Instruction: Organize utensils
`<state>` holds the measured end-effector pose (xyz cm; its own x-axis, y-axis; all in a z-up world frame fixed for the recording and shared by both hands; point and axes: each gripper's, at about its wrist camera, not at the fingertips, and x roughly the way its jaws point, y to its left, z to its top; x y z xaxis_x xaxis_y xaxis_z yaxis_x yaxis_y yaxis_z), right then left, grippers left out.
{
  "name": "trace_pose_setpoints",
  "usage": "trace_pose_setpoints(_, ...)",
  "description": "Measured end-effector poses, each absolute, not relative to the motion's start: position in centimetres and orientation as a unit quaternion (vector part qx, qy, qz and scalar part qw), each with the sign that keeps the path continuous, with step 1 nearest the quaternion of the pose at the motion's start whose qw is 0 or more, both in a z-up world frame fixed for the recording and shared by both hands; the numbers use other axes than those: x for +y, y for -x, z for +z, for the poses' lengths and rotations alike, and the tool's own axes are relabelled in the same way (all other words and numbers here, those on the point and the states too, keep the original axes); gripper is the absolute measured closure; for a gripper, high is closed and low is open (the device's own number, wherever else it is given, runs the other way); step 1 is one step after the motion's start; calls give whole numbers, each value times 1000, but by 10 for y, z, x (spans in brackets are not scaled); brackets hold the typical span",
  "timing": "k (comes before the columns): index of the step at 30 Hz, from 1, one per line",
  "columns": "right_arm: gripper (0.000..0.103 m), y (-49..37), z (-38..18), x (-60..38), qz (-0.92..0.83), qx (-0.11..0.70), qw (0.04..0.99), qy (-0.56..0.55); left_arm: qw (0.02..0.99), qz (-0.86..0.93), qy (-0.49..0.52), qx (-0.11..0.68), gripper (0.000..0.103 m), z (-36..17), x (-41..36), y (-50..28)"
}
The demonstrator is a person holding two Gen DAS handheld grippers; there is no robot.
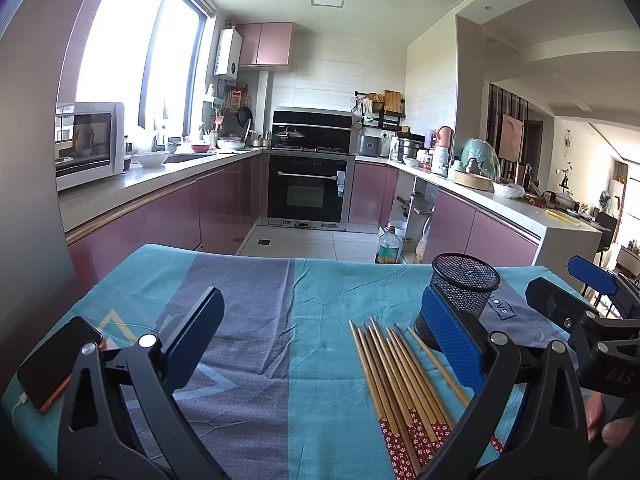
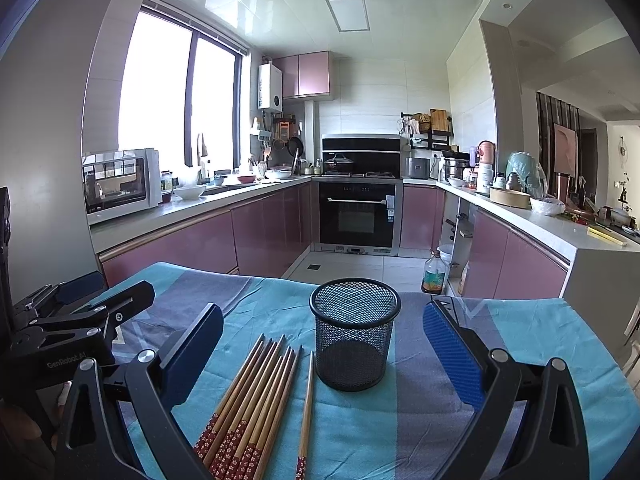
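Observation:
Several wooden chopsticks with red flowered ends lie in a bundle on the blue and grey cloth; in the right wrist view the chopsticks sit left of centre, one lying apart to the right. A black mesh holder stands upright and empty just beyond them, also seen as the holder in the left wrist view. My left gripper is open, left of the chopsticks. My right gripper is open above the table, the chopsticks and holder between its fingers in view. Neither holds anything.
A phone with a cable lies at the table's left edge. The right gripper's body shows at the far right of the left view. Beyond the table are kitchen counters, an oven and an oil bottle on the floor.

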<state>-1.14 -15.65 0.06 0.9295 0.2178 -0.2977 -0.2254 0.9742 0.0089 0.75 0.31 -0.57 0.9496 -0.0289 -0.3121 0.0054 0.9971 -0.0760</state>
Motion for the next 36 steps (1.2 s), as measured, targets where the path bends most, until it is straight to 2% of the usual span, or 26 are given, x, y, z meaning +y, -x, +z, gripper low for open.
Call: trace_pose_setpoints(36, 6, 7, -1, -159, 117, 156, 981, 14, 985, -10, 37, 166, 6, -7, 2, -7)
